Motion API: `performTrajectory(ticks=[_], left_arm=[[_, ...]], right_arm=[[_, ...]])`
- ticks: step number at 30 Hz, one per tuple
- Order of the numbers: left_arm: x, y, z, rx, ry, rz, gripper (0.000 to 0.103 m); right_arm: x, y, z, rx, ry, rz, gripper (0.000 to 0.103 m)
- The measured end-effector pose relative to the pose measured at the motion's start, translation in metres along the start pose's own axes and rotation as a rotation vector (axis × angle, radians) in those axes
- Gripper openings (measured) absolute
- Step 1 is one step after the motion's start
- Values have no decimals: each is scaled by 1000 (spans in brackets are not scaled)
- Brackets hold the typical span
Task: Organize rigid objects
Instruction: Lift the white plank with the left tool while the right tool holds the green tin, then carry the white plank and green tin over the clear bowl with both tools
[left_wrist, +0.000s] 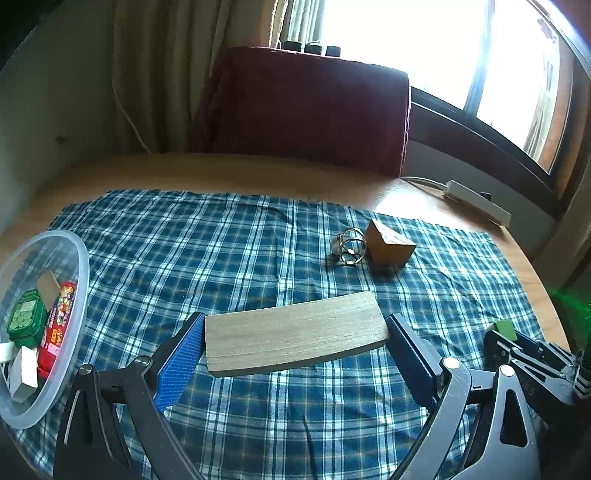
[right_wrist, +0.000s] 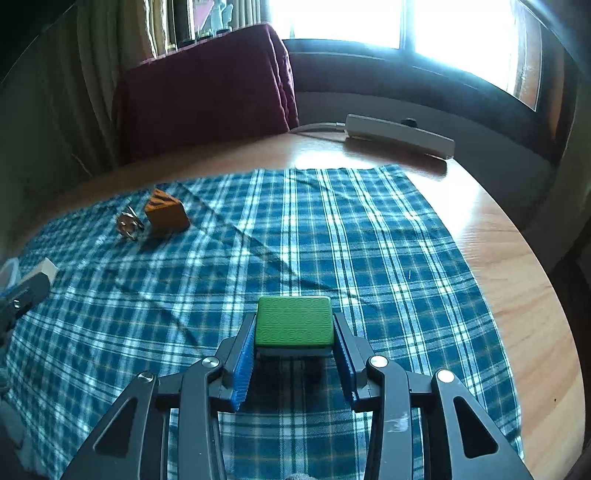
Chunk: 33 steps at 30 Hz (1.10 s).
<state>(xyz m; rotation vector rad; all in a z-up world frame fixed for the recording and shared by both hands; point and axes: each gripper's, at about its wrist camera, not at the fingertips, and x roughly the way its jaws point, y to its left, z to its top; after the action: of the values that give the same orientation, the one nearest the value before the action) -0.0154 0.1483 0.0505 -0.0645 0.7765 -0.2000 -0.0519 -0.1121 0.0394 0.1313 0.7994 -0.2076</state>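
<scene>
Blue-and-white plaid cloth (left_wrist: 258, 236), spread over a round wooden table (left_wrist: 229, 170); all items below sit on or above it.

Item 1. Left gripper (left_wrist: 295, 343), blue-padded fingers clamped on the two short ends of a pale wooden board (left_wrist: 295, 334). Board held flat and crosswise; a shadow beneath it suggests it is lifted off the cloth.

Item 2. Right gripper (right_wrist: 294, 341), fingers closed against the sides of a green block (right_wrist: 294, 322) (flat top, embossed with a swirl pattern). Block held above the near middle of the cloth. In the left wrist view this gripper shows at the far right edge with a green corner between its tips.

Item 3. Clear plastic bowl (left_wrist: 83, 280), at the cloth's left edge, beside the left gripper. Contents: a green box (left_wrist: 26, 319), a red packet (left_wrist: 57, 328), white blocks (left_wrist: 24, 371), a tan piece partly hidden behind them.

Item 4. Brown wooden block (left_wrist: 389, 245) (striped grain on its top face), toward the far side of the cloth, resting tilted on one edge.

Item 5. Metal ring cluster (left_wrist: 349, 245), interlocked loops, just beside the brown block on its left; whether they touch cannot be told.

Item 6. White power strip (right_wrist: 400, 134), on bare table beyond the cloth, under the window.

Item 7. Dark red draped cloth (left_wrist: 306, 107), at the table's far edge.
</scene>
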Motion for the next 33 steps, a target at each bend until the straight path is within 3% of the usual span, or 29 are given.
performTrajectory(ticks=[11,33], left_arm=[[-9,4,2,-11,-23,-6,95],[-40,52,4,-84,-129,69,95]], right_arm=[[-22,27,-13,37,1,136,41],[-25,68,-27,-2,33,189,41]])
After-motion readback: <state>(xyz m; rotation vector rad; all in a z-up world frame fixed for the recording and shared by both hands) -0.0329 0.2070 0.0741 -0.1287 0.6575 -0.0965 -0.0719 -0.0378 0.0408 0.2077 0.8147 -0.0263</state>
